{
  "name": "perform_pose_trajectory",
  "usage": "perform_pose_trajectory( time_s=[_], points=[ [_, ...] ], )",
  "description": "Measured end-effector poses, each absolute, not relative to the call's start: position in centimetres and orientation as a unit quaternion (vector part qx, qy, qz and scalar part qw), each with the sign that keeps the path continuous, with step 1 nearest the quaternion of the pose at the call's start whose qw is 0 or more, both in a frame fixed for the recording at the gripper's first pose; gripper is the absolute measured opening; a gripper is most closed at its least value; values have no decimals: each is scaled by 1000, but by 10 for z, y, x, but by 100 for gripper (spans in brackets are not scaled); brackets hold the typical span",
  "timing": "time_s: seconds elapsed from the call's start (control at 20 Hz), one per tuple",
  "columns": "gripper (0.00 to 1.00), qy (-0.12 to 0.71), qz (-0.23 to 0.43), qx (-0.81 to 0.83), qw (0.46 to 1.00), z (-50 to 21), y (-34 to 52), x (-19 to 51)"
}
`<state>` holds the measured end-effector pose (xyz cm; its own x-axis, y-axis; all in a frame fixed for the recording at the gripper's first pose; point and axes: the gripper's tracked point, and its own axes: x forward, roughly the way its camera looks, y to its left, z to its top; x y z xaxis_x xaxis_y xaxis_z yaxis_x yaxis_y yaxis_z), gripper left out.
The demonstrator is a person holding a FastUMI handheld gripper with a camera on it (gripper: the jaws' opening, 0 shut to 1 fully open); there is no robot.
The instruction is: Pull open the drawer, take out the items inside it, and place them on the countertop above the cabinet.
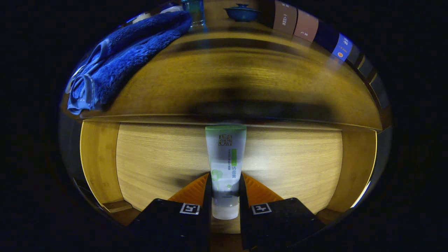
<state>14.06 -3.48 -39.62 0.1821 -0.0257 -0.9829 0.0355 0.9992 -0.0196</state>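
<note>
A white tube of face cleanser with a green end [225,164] stands lengthwise between my two fingers, and my gripper [225,185] is shut on its lower part. The tube hangs over the open wooden drawer [157,157], its green end reaching up to the front edge of the countertop [245,80]. A folded blue towel [129,56] lies on the countertop, beyond and left of the fingers.
At the back of the countertop stand a blue lidded bowl [242,12], a glass container [194,12] and a row of upright books or boxes [308,31] to the right. The drawer's wooden side walls [99,161] flank the fingers.
</note>
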Motion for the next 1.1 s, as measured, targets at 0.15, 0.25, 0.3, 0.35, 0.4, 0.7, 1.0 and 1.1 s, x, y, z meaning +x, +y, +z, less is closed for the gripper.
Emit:
perform_pose_trajectory(
  time_s=[0.15,0.25,0.3,0.35,0.4,0.7,1.0,1.1],
  points=[
    [38,629,-4,29,777,-372,-25,141],
    [38,622,15,54,781,-348,-15,133],
    [38,618,21,50,785,-340,-15,128],
    [38,612,23,47,789,-333,-16,124],
    [38,606,28,45,794,-325,-17,120],
    [38,551,29,56,832,-267,-26,120],
    [38,497,5,46,866,-237,-42,209],
    [38,498,-7,50,866,-244,-44,246]
  ],
)
